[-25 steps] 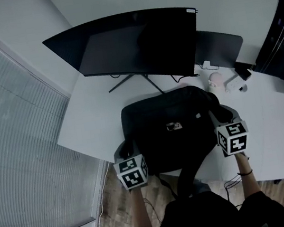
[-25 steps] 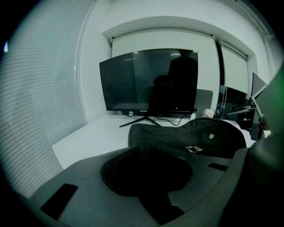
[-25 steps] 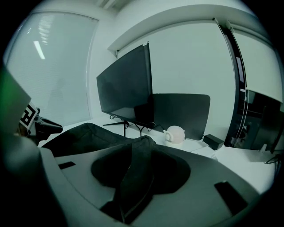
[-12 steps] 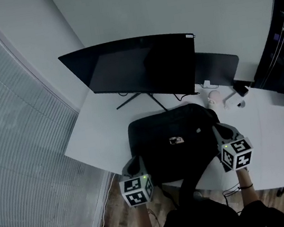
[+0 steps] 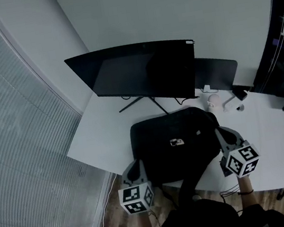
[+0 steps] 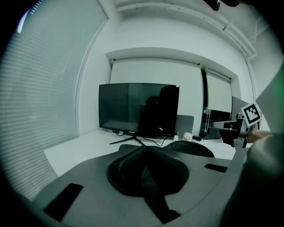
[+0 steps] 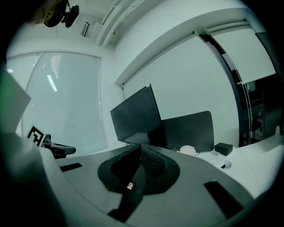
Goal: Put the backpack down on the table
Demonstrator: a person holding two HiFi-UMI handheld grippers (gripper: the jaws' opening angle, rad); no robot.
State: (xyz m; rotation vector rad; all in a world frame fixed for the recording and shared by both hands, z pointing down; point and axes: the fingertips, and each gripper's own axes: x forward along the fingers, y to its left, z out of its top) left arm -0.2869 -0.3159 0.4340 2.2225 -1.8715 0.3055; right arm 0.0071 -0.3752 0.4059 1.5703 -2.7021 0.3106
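**A:** Where is the backpack (image 5: 169, 132)?

**B:** It lies flat on the white table (image 5: 102, 132), at the near edge. One strap (image 5: 188, 186) hangs over that edge towards the person.

**A:** How much room is round it?

**B:** On the far side it is tight. The monitor stand (image 5: 148, 101) has its feet just beyond the bag, under the wide monitor (image 5: 140, 70). To the left there is bare table up to the slanted left edge, then the wooden floor (image 5: 114, 221) and the window blind (image 5: 21, 129). To the right a broad stretch of table is bare. The only clutter is a few small white things (image 5: 214, 100) at the far right, near a second dark screen (image 5: 216, 74).

**A:** And the tools?

**B:** The left gripper (image 5: 135, 166) is just off the bag's near left corner, beyond the table edge. The right gripper (image 5: 221, 134) is by its right side. On each, the jaws are pressed together with nothing between them. The bag's top shows beyond the left gripper's tips, not in them.

**A:** What has changed since a second ago?

**B:** Then both grippers flanked the bag closely, with their jaws apart. Now they have drawn back towards the person and closed. The backpack stays where it was.
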